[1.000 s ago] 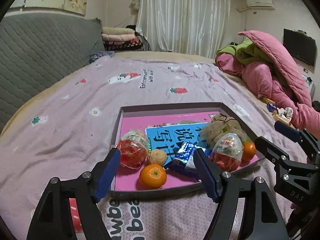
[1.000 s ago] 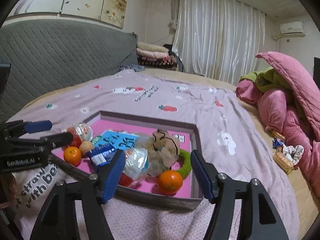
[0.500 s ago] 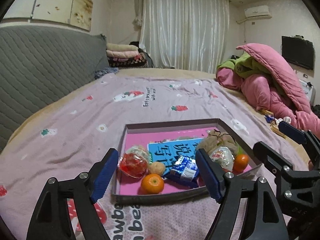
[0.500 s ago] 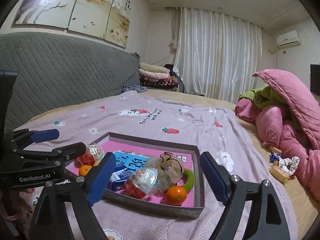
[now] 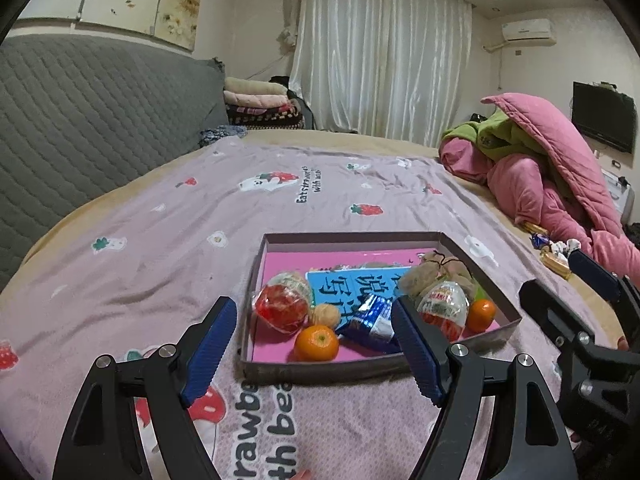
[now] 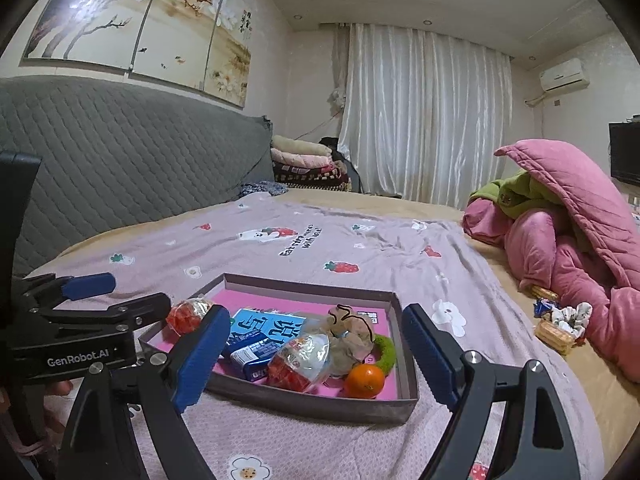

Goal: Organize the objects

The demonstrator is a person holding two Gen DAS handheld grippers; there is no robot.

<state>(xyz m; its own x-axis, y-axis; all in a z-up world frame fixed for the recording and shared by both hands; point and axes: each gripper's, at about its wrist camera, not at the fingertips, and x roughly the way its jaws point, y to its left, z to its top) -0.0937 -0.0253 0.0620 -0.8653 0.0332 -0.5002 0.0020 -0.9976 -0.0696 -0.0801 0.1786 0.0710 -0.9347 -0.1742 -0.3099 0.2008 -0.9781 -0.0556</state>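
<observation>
Bedspread (image 5: pixel 168 216): soft mauve cotton, strawberry print.
Tray (image 5: pixel 352 372): shallow rectangular cardboard, pink floor.
Left gripper (image 5: pixel 316 344): spread, empty.
Right gripper (image 6: pixel 316 354): just widened, empty.

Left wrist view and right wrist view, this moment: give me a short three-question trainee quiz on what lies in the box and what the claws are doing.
1. True or false: the left claw holds an orange.
2. How many oranges lie in the box? A) one B) two C) four
3. Fill in: the blue book lies flat on the box's ____ floor.

Key:
1. False. Both the left claw and the right claw stand open and empty.
2. B. One orange lies near the front wall, the other orange at the right corner.
3. Pink.
</observation>
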